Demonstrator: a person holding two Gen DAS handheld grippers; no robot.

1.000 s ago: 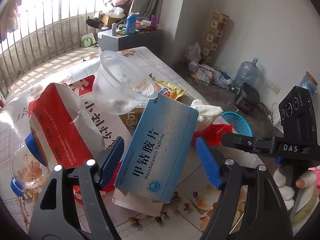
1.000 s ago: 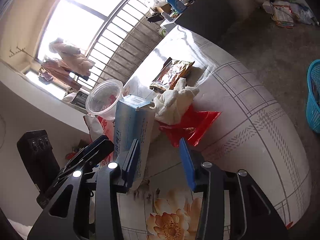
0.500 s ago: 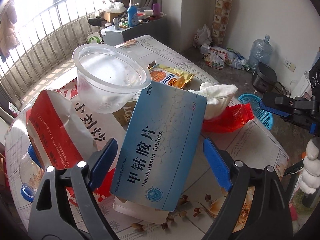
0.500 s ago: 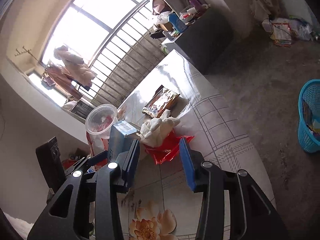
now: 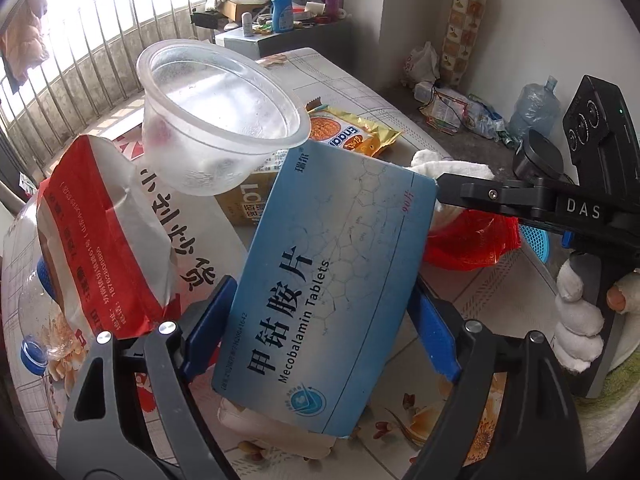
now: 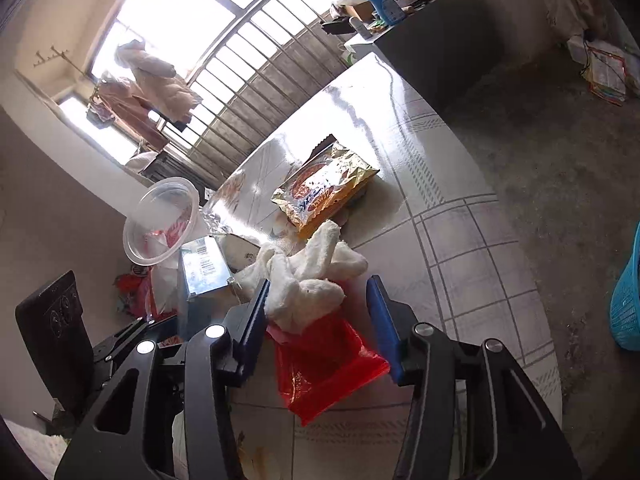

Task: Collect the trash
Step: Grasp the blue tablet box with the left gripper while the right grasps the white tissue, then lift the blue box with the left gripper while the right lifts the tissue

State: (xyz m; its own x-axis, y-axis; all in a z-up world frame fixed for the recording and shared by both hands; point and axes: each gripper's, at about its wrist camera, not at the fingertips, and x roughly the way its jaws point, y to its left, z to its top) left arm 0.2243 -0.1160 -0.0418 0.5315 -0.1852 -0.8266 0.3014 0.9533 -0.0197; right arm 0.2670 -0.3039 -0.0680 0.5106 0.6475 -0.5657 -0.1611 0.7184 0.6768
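Since a second ago my left gripper (image 5: 320, 324) has dropped closer, its jaws just opening wider, and the flat blue cardboard tablet box (image 5: 332, 280) on the littered table (image 6: 460, 240) now sits between the spread blue fingers (image 5: 208, 320), whether touching I cannot tell. My right gripper (image 6: 320, 328) has swung over; its half-open jaws straddle the crumpled white cloth (image 6: 312, 276) and red plastic bag (image 6: 324, 364), gripping neither.

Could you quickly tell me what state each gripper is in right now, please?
Left gripper: open, jaws just closing slightly around the blue tablet box.
Right gripper: open, holding nothing.
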